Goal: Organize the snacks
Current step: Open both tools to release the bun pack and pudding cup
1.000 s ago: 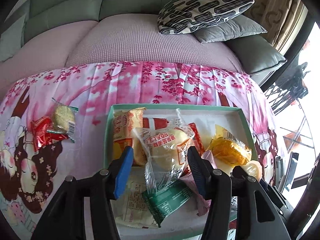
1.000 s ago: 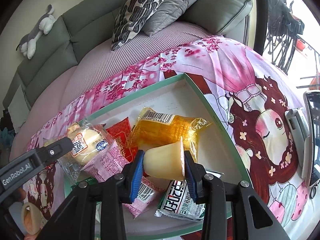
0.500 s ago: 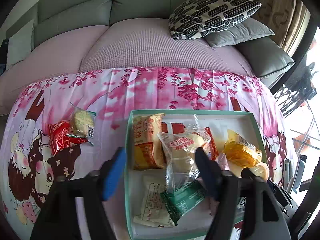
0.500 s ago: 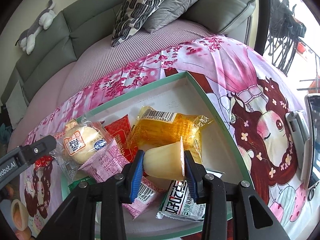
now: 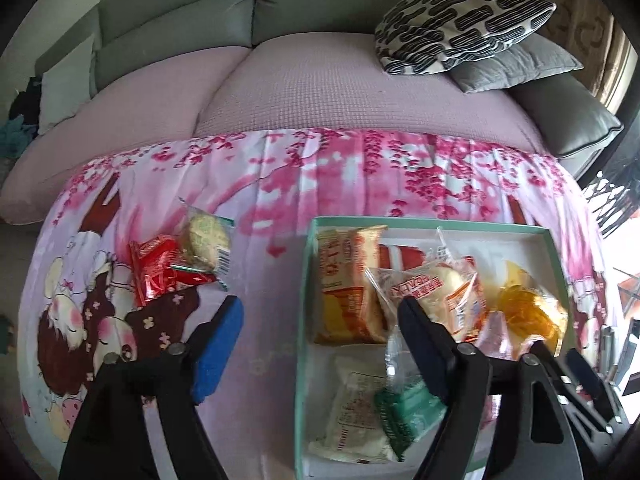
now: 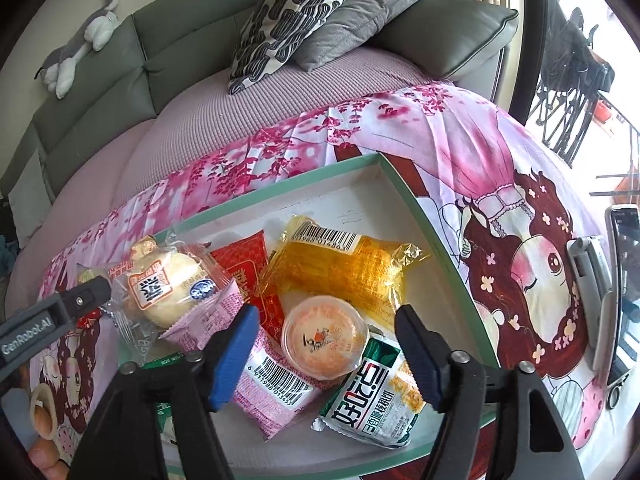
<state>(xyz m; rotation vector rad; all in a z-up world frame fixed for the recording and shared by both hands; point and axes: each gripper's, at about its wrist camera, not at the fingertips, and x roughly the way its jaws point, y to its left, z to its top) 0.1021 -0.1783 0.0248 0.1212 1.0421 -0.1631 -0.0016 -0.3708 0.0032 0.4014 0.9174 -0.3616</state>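
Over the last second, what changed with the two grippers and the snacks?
The right gripper let go of the jelly cup, now lying lid-up among packets in the box. The left gripper opened off the bun packet and swung left. Two snacks outside the box stayed put.

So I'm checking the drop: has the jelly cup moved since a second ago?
Yes. The jelly cup, then on its side between the right gripper fingers, now lies lid-up in the green box; the fingers have just opened.
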